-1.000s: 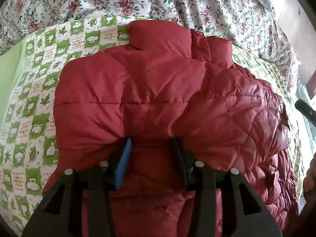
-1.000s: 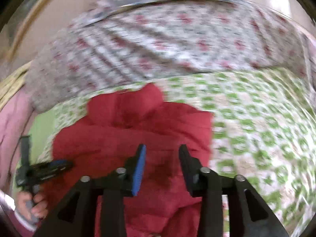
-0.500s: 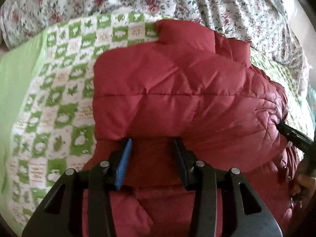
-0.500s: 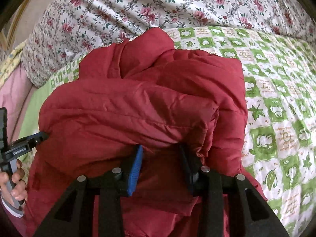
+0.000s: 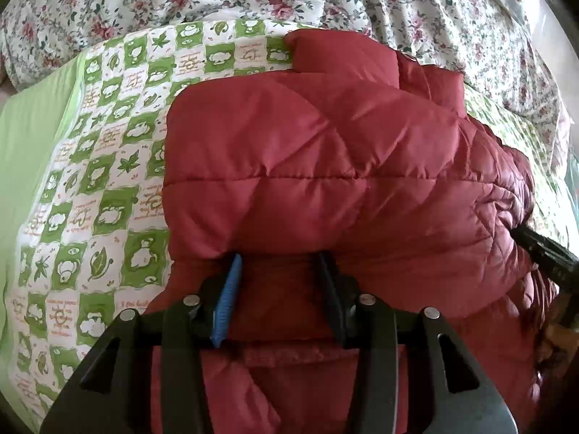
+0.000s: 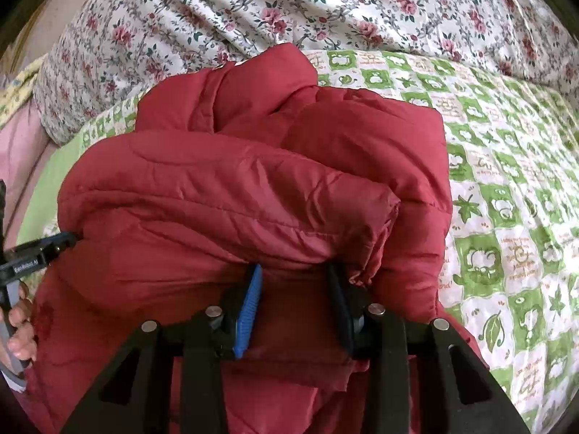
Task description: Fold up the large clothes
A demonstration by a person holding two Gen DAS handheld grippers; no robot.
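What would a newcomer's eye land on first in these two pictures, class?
A puffy red quilted jacket fills the middle of both views, folded over on a green-and-white checked sheet. Each gripper, left and right, has a fold of it between its fingers. Behind lies a rose-patterned cover.

Both gripper [image 5: 278, 264] tips vanish under the red jacket [image 5: 325, 166]; grip perhaps unclear.
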